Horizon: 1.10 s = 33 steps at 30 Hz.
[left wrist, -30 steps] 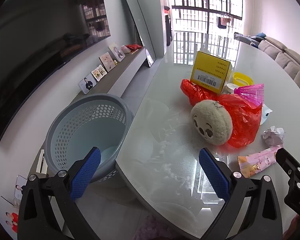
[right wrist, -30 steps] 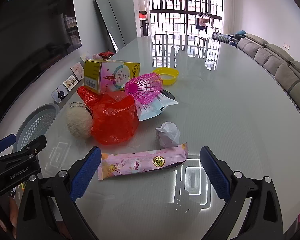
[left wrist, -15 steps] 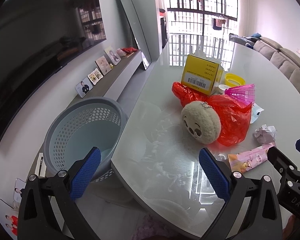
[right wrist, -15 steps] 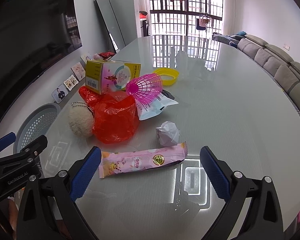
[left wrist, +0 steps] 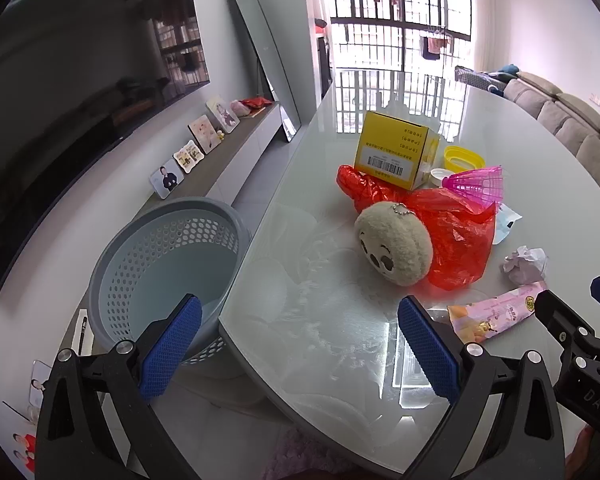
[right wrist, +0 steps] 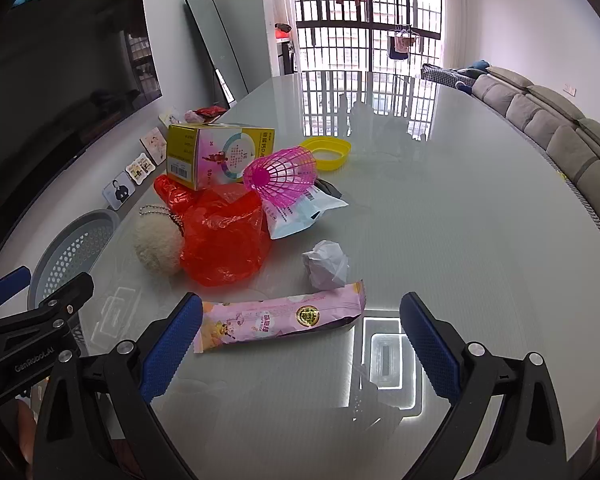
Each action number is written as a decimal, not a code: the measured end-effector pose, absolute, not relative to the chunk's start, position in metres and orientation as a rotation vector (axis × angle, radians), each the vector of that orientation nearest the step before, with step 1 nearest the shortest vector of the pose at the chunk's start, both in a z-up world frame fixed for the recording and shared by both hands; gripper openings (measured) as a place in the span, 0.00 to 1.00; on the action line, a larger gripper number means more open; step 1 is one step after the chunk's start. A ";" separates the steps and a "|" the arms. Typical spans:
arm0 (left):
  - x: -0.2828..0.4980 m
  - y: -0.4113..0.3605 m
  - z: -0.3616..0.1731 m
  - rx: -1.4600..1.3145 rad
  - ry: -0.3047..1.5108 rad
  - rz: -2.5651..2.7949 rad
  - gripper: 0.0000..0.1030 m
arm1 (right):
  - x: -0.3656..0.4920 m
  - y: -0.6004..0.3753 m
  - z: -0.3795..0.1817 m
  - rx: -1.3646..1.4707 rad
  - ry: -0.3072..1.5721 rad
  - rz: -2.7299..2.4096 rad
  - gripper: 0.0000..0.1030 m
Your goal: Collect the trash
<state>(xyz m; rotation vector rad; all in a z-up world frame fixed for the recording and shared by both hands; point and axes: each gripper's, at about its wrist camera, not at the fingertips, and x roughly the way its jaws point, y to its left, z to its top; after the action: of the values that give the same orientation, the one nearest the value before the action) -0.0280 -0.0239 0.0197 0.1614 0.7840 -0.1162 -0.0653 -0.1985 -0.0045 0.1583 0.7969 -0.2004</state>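
Observation:
A pink snack wrapper [right wrist: 280, 318] lies flat on the glass table just ahead of my open, empty right gripper [right wrist: 300, 344]; it also shows in the left wrist view [left wrist: 496, 314]. Behind it sit a crumpled white paper ball [right wrist: 326, 266], a red plastic bag [right wrist: 224, 240] and a white-blue packet [right wrist: 296, 212]. My left gripper [left wrist: 300, 350] is open and empty, above the table's near-left edge. A grey perforated basket [left wrist: 160, 256] stands on the floor to the table's left.
A beige plush ball [left wrist: 394, 246] leans on the red bag. A yellow box [right wrist: 216, 158], a pink plastic shuttlecock [right wrist: 284, 178] and a yellow lid [right wrist: 326, 152] stand behind. A TV and low shelf with photos [left wrist: 188, 156] line the left wall; a sofa [right wrist: 560, 140] is at right.
Both grippers drifted slightly back and up; the objects sit a little farther ahead in the left view. Nothing was taken hold of or moved.

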 end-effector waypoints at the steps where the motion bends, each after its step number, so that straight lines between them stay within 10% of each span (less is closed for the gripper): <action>1: -0.028 -0.024 0.020 0.162 0.783 -0.117 0.94 | -0.066 -0.199 -0.005 0.159 0.796 -0.201 0.92; 33: -0.030 -0.025 0.022 0.157 0.778 -0.118 0.94 | -0.068 -0.199 -0.005 0.164 0.790 -0.202 0.92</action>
<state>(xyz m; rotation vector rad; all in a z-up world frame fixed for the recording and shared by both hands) -0.0295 -0.0249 0.0222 0.1573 0.7779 -0.1175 -0.0680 -0.1991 -0.0048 0.1643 0.7895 -0.2016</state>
